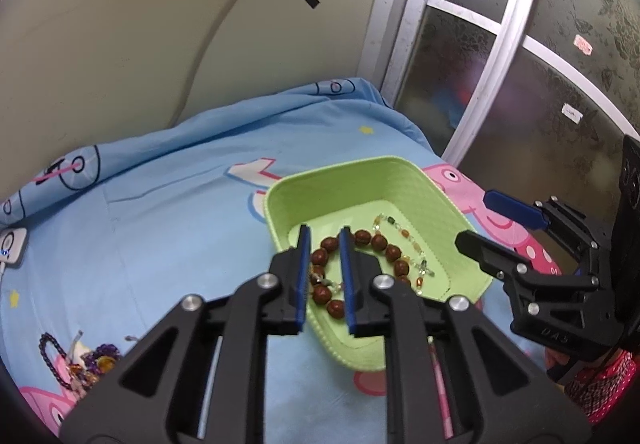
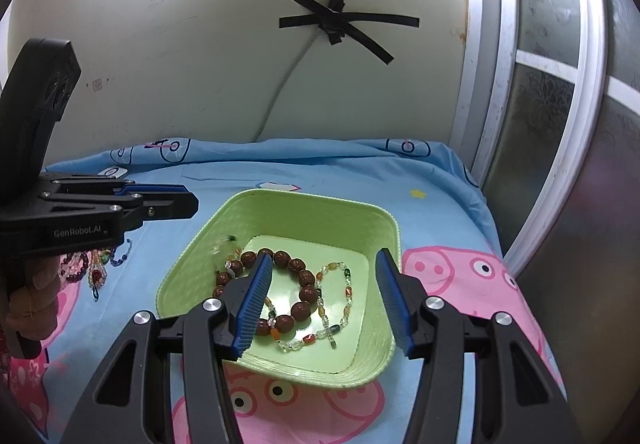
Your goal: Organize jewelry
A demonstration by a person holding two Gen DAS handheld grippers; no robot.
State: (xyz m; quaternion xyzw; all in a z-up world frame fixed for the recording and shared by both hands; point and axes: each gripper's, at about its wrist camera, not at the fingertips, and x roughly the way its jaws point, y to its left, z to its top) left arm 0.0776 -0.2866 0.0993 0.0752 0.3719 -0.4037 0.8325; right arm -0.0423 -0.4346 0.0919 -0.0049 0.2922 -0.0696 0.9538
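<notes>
A green basket point(image 1: 436, 203) point(image 2: 304, 211) sits on the blue cartoon sheet. Inside lie a brown bead bracelet point(image 1: 380, 244) point(image 2: 298, 266) and a clear multicolour bead chain point(image 1: 404, 234) point(image 2: 347, 284). My left gripper point(image 1: 325, 240) hovers over the basket's left rim, its jaws a small gap apart and empty; it also shows in the right wrist view point(image 2: 160, 199). My right gripper point(image 2: 326, 260) is wide open over the basket, empty; it also shows in the left wrist view point(image 1: 478, 219). A blurred clear bead piece point(image 2: 222, 244) shows by the basket's inner left wall.
More jewelry lies on the sheet left of the basket: purple and amber beads point(image 1: 86, 360) point(image 2: 94, 264). A white device point(image 1: 10, 246) lies at the far left. A wall with a taped cable point(image 2: 340, 23) is behind, a frosted glass door point(image 1: 520, 63) to the right.
</notes>
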